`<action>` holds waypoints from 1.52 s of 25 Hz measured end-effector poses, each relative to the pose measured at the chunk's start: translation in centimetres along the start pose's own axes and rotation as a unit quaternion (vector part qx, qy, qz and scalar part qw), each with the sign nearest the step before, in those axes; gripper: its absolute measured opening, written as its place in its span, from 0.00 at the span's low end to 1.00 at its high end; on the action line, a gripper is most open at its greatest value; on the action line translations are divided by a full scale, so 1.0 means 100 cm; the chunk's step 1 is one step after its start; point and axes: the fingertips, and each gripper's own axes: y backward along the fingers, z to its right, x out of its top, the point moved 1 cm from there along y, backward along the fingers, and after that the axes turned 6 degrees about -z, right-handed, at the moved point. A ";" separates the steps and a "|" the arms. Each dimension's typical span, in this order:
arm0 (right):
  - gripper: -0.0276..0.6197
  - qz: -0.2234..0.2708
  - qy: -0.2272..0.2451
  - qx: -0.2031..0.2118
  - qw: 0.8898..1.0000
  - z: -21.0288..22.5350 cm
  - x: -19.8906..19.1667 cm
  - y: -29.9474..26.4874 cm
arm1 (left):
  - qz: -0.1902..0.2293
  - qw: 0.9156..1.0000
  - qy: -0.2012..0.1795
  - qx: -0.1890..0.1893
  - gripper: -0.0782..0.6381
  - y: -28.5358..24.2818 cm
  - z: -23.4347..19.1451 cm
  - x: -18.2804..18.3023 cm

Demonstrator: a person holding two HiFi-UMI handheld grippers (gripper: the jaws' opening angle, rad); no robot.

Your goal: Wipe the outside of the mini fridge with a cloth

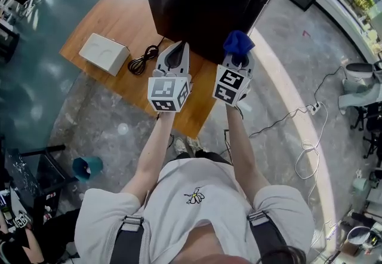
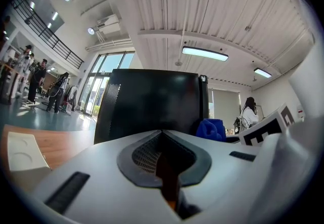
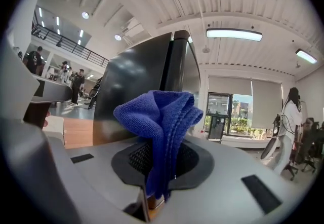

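Note:
The black mini fridge [image 1: 206,0] stands on a wooden table [image 1: 128,15]; it fills the middle of the left gripper view [image 2: 152,101] and rises at left of centre in the right gripper view [image 3: 147,91]. My right gripper [image 1: 239,54] is shut on a blue cloth [image 1: 237,43], which bunches up above the jaws [image 3: 159,121] just short of the fridge's near corner. My left gripper [image 1: 173,54] is shut with nothing in it, held beside the right one in front of the fridge. The cloth also shows at right in the left gripper view [image 2: 211,129].
A white box [image 1: 103,52] and a coiled black cable [image 1: 143,60] lie on the table left of the grippers. A teal bin [image 1: 88,167] stands on the floor at lower left. White cables [image 1: 310,137] trail over the floor at right. People stand far off [image 2: 48,83].

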 end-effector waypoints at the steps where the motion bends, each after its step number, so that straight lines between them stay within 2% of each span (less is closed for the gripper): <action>1: 0.15 -0.001 0.001 -0.004 1.000 0.004 -0.001 0.002 | 0.000 1.000 0.001 -0.002 0.12 0.000 0.002 -0.001; 11: 0.15 -0.006 0.001 -0.019 1.000 0.023 -0.007 0.009 | 0.000 1.000 0.006 -0.007 0.12 0.002 0.009 -0.002; 16: 0.15 0.011 -0.009 -0.003 1.000 0.002 0.006 0.019 | 0.003 1.000 0.012 0.015 0.12 0.011 -0.012 -0.002; 23: 0.15 0.028 -0.016 0.066 0.997 -0.071 0.024 0.008 | 0.005 0.999 0.010 0.050 0.12 0.024 -0.051 -0.005; 29: 0.15 0.031 -0.004 0.138 0.990 -0.163 0.024 -0.021 | 0.006 0.996 -0.017 0.090 0.12 0.037 -0.106 -0.015; 34: 0.15 0.034 0.027 0.181 0.983 -0.236 0.015 -0.065 | 0.011 0.995 -0.039 0.095 0.12 0.030 -0.147 -0.025; 38: 0.15 0.033 0.028 0.198 0.979 -0.270 0.010 -0.097 | 0.007 0.994 -0.044 0.096 0.12 0.018 -0.179 -0.038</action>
